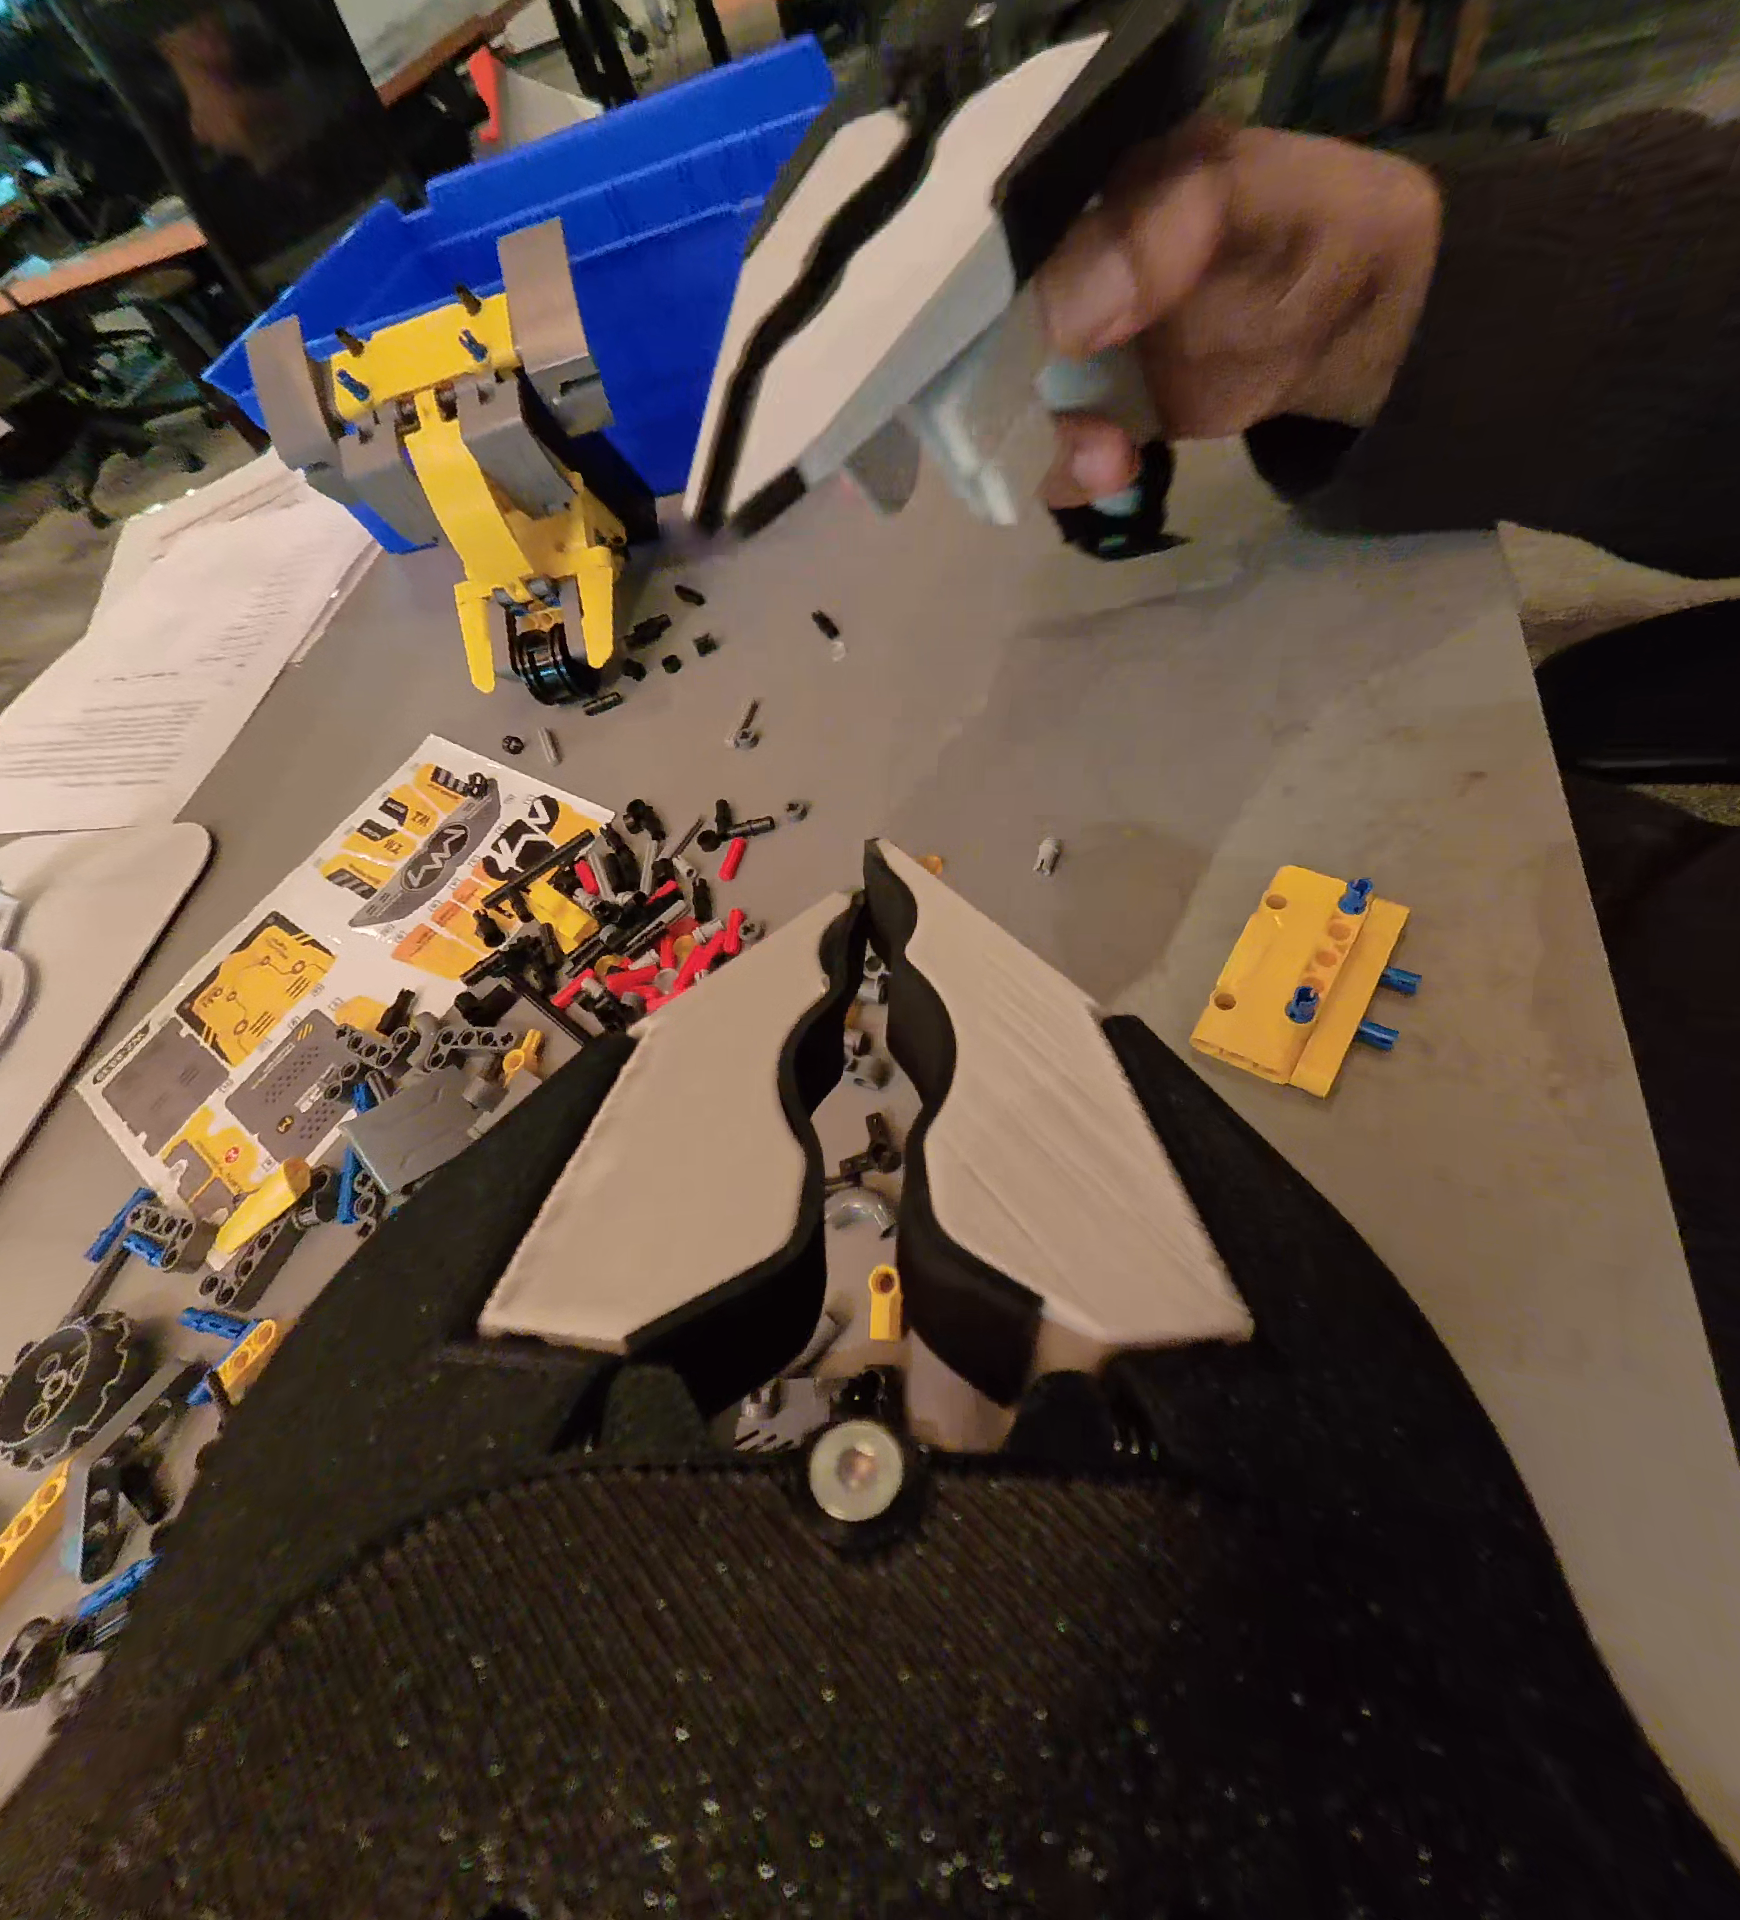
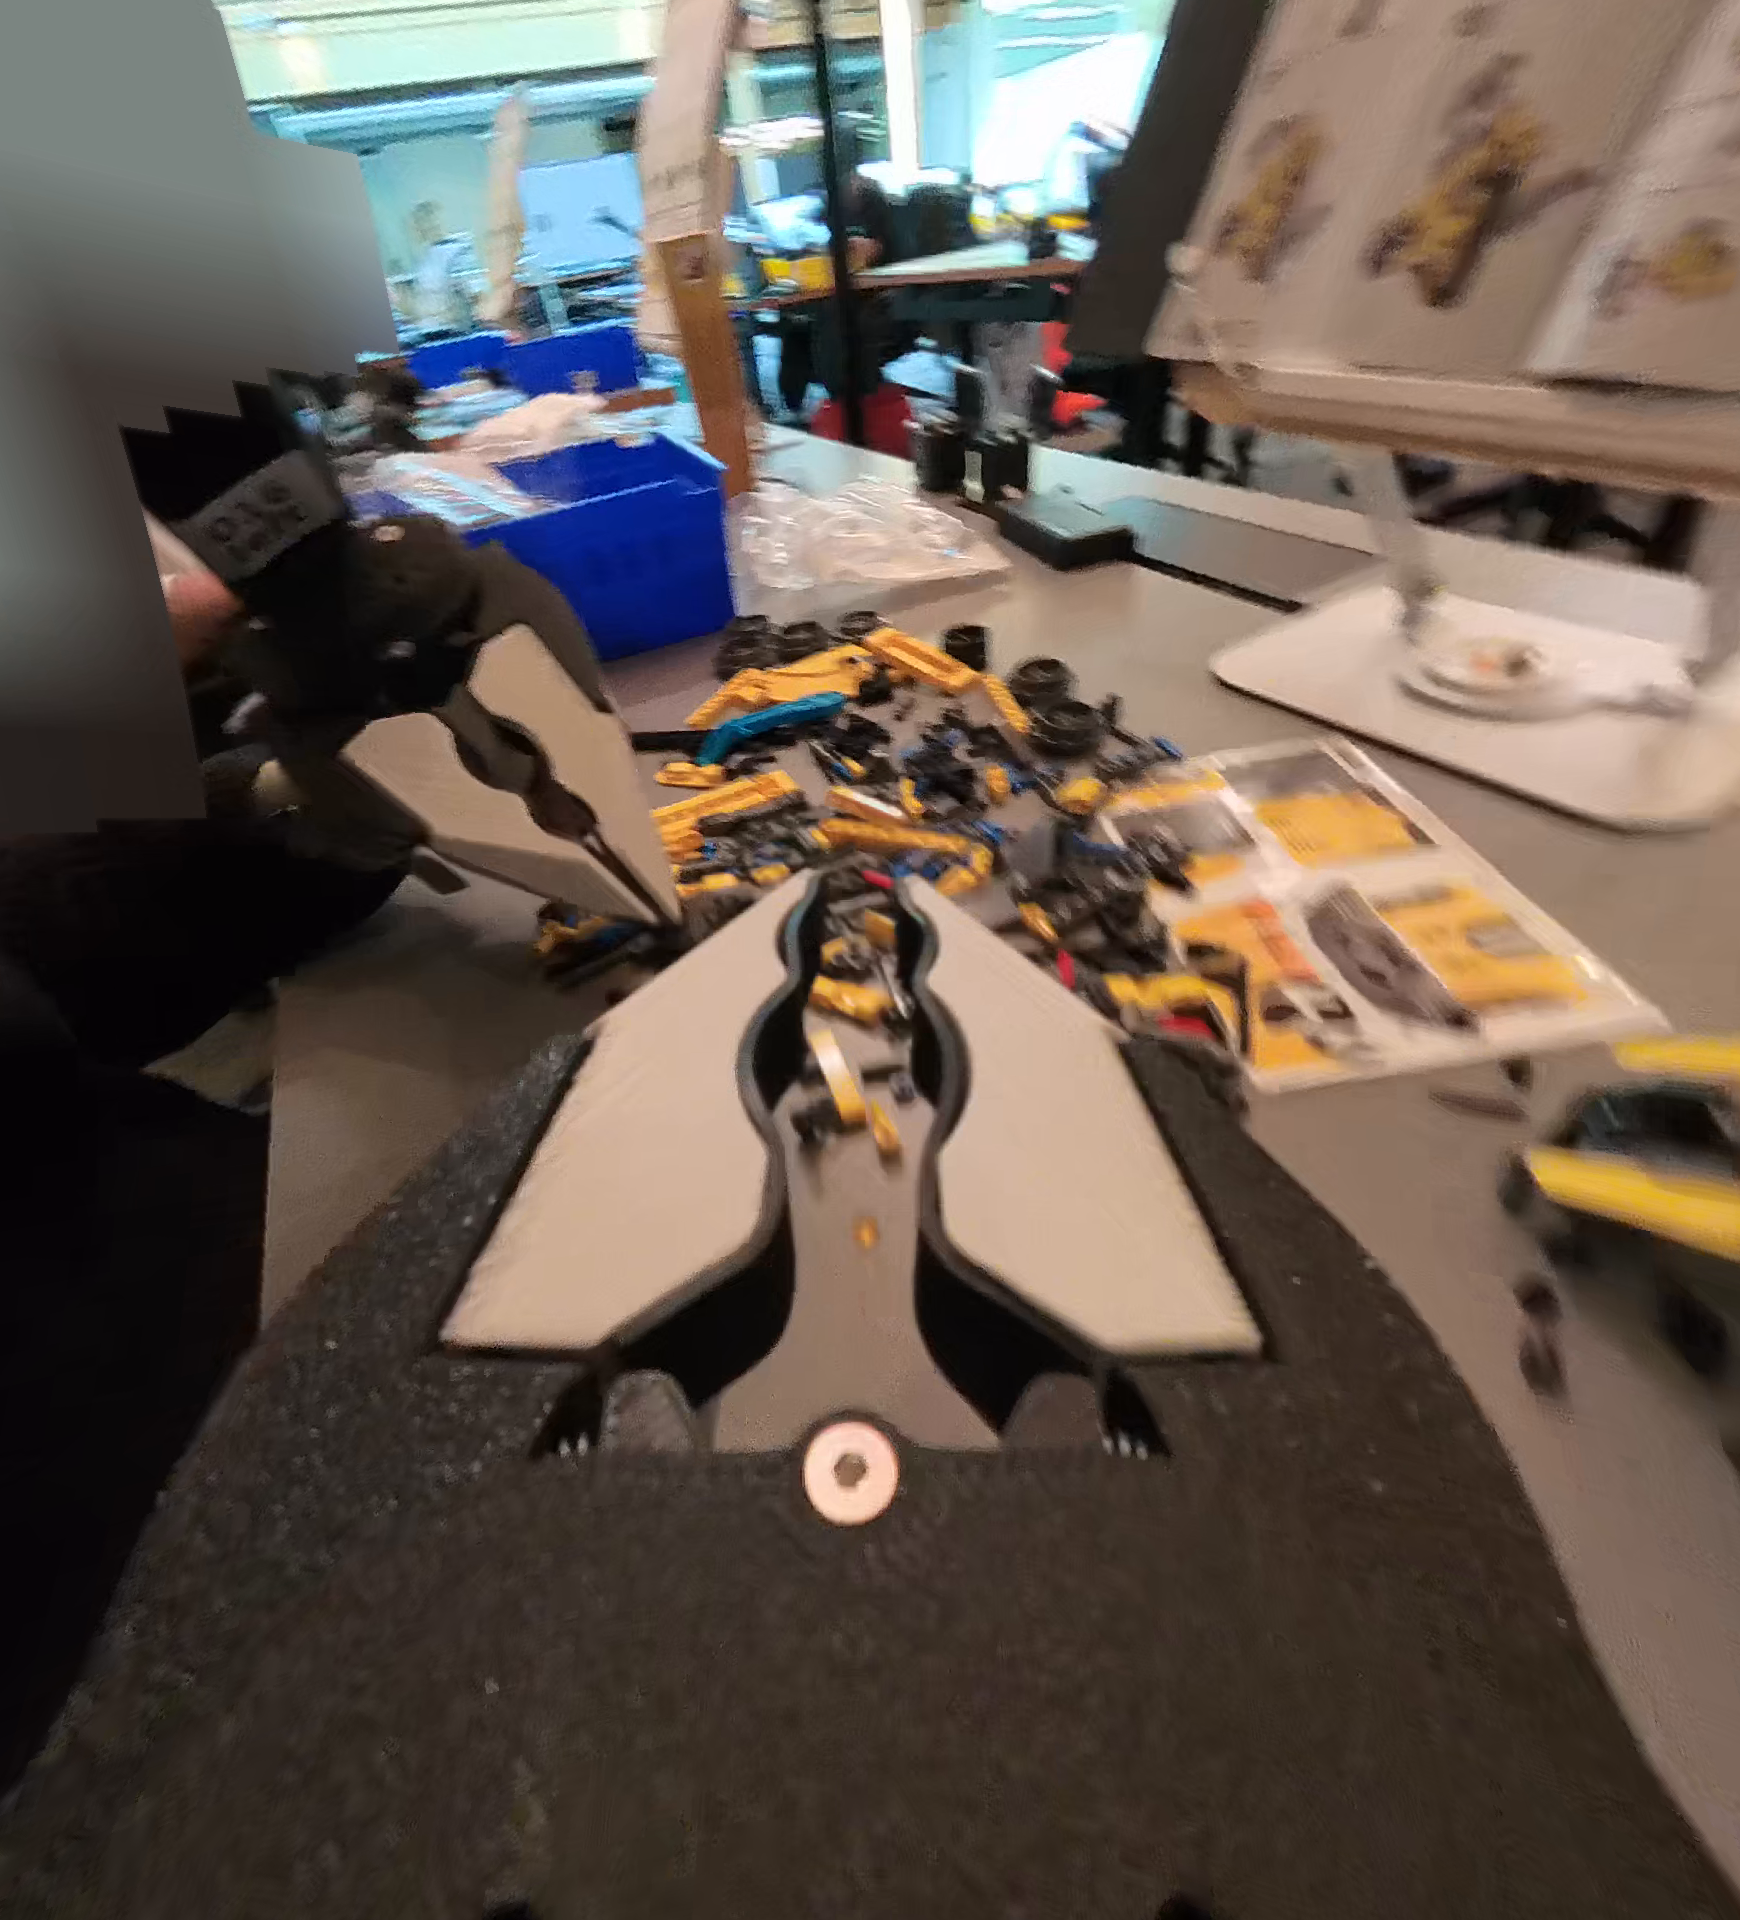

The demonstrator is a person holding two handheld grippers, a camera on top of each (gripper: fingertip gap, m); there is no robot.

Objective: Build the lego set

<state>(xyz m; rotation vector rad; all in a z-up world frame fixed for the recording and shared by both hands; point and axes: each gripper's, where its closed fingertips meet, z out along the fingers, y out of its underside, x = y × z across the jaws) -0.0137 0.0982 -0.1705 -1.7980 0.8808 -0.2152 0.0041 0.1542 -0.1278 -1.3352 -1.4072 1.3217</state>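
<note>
Bricks everywhere on this grey table [image 1: 1209, 727], so here's the rundown.

The left gripper [image 1: 864, 873] hangs low over the right edge of the pile of loose parts [image 1: 627, 935]. Its tongs are pinched nearly tip to tip with nothing between them, and small pieces show through the wavy slot behind the tips. In its own view:
- the pile of black, red and grey pins sits at about 10 o'clock from the tips
- part of the pile lies on a sticker sheet [image 1: 253, 997]
- a yellow panel with blue pins [image 1: 1292, 977] lies by itself at 3 o'clock, well apart from the pile
- a half-built yellow and grey model [image 1: 492, 468] stands at 11 o'clock, right against a blue bin [image 1: 637, 229]
- black gear wheels [image 1: 66, 1392] sit down at 8 o'clock

The right gripper [image 2: 858, 885] is held by a hand [image 1: 1261, 281] above the table, pointing at the same pile. Its tongs stand a narrow gap apart and hold nothing. That view is blurry, but you can make out yellow beams and black bits between and beyond the tips. The left gripper's tips are just beside at 10 o'clock. An open instruction booklet [image 2: 1468, 187] sits up on a white stand [image 2: 1468, 727] at 1 o'clock.
</note>
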